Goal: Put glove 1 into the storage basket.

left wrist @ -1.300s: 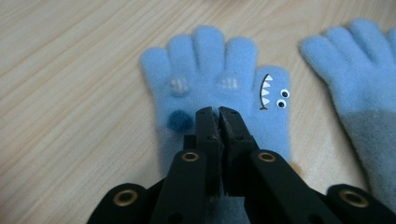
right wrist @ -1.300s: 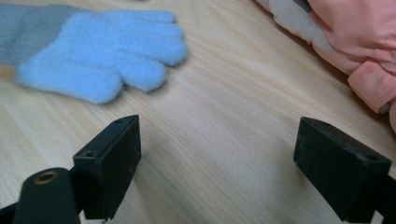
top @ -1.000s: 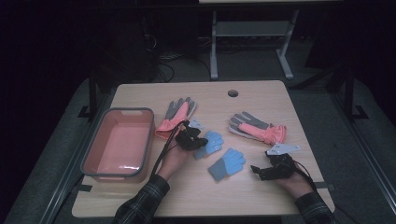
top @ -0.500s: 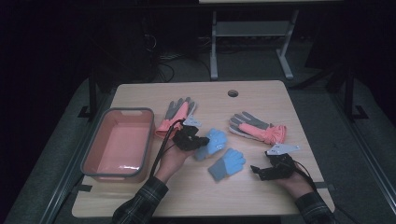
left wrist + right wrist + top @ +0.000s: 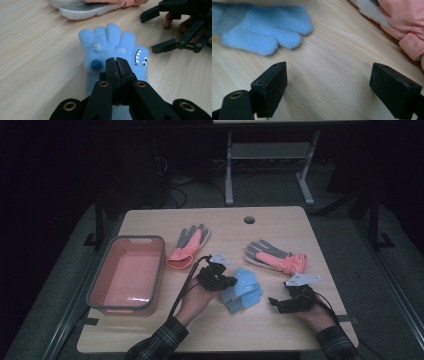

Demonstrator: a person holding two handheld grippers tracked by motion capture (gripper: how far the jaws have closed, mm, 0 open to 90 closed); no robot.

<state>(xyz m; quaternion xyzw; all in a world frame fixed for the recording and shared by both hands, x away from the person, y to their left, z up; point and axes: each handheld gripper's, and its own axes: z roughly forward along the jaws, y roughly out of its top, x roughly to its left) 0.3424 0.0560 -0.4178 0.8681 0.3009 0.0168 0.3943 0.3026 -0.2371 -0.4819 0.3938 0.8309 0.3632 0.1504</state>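
The left tongs (image 5: pixel 117 65) were clamped on the cuff end of a blue glove (image 5: pixel 113 50), their jaws pressed together with fleece pinched between them. In the high view the blue gloves (image 5: pixel 242 289) lay stacked at the middle of the tabletop (image 5: pixel 280 217), just beside the left tongs (image 5: pixel 218 281), one glove apparently resting on the other. The right tongs (image 5: pixel 328 82) rested low over bare wood with their jaws wide apart and nothing between them, near the fingertips of the blue glove (image 5: pixel 262 27); in the high view the right tongs (image 5: pixel 280 303) sat to the right of the stack. A pink bin (image 5: pixel 127 272) stood at the left edge of the tabletop, apparently empty, and two pink-and-grey gloves (image 5: pixel 187 247) (image 5: pixel 275 256) lay farther back. The step in hand was judged to be lifting the blue glove, probably toward the bin. To do it well, the grip should stay firm on the cuff, and the lift should be vertical first, so the fleece does not drag the glove beneath it. If both layers were pinched, they would travel together; whether that was so could not be told. The cable (image 5: pixel 182 287) should be kept clear of the bin rim during transfer.
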